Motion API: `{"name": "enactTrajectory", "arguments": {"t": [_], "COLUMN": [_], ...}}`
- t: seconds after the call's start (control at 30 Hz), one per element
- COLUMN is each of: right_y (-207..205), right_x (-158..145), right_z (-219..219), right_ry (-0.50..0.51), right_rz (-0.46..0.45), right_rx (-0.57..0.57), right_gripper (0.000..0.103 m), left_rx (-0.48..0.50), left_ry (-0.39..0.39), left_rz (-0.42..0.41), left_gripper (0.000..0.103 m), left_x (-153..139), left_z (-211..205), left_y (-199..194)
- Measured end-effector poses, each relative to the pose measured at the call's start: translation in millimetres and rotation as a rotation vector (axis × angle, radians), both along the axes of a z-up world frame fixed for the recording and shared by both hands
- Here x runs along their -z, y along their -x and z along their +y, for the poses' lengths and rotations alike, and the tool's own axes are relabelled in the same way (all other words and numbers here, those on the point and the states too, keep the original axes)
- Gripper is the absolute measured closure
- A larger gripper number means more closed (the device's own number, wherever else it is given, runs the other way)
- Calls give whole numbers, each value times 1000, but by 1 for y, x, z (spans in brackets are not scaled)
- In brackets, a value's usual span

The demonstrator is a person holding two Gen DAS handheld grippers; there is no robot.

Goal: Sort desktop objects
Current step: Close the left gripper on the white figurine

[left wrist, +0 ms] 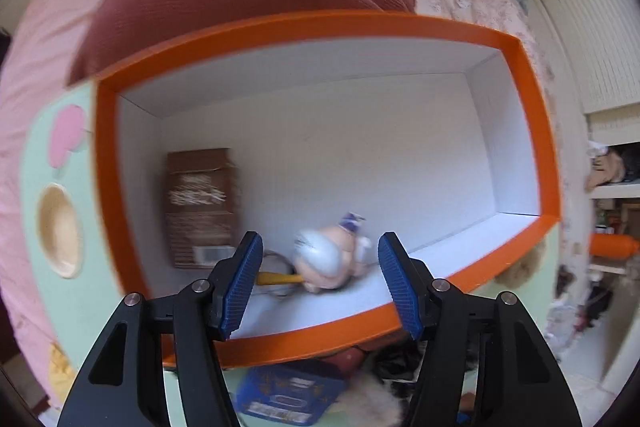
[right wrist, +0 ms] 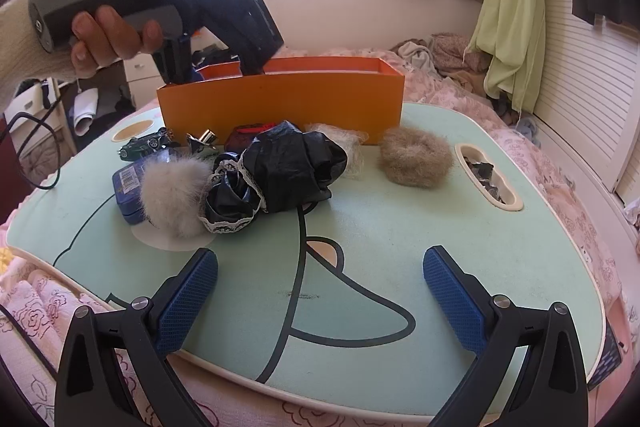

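Observation:
My left gripper (left wrist: 320, 241) points down into the orange box (left wrist: 312, 23), jaws open. Below them, on the white floor of the box, lies a small blurred doll (left wrist: 324, 259) with a yellow piece (left wrist: 276, 279) beside it; the pads do not touch it. A brown packet (left wrist: 200, 207) lies further left in the box. The right wrist view shows a hand holding the left gripper (right wrist: 216, 67) over the orange box (right wrist: 280, 99). My right gripper (right wrist: 320, 255) hangs open and empty above the front of the mint-green tray table (right wrist: 400, 247).
In front of the box lie a blue tin (right wrist: 126, 187), a white fur pompom (right wrist: 168, 195), a black bag with lace (right wrist: 280, 167), a brown fur scrunchie (right wrist: 416, 159), a green toy car (right wrist: 144, 145) and a metal clip (right wrist: 202, 141). Pink bedding surrounds the table.

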State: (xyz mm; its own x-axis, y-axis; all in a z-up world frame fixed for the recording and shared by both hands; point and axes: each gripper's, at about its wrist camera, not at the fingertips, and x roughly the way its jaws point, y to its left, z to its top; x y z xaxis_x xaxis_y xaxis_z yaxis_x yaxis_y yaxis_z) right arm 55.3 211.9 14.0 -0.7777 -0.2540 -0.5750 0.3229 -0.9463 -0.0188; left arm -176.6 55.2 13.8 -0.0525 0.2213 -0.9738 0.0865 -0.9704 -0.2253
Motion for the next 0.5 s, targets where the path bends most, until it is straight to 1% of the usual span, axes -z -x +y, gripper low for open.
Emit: {"name": "enactTrajectory", "arguments": {"t": [0.03,0.07,0.1,0.17,0.23,0.27,0.33,0.5], "right_y": [0,1,1,1,2,2,2,2], "right_x": [0,-1,-1,-2,-1,-1,-1,-2], "right_z": [-1,-1,-1,-3,-3,-3,-3,-4], "right_ry": [2,4,6,4,2,3,3,1], "right_rz": [-1,-3,-3,0,0,0,1,1], "right_rx": [0,0,0,-2,-2,-2,-2,-1], "right_gripper": [0,0,0,0,0,0,0,0], "left_rx": [-14,-18,-15,0,7,13,19,71], "left_ry": [-55,-79,-65,-12,18,31,63,63], "left_rz": [-19,-21,-1,44,76,82,98,122], "left_gripper": [40,40,42,42,44,46,61,61], "left_x": [6,9,10,10,9,9,8,7], "left_z": [-1,-2,-1,4,6,7,7,1], "left_y": [0,1,2,0,-3,-4,-8,-12]}}
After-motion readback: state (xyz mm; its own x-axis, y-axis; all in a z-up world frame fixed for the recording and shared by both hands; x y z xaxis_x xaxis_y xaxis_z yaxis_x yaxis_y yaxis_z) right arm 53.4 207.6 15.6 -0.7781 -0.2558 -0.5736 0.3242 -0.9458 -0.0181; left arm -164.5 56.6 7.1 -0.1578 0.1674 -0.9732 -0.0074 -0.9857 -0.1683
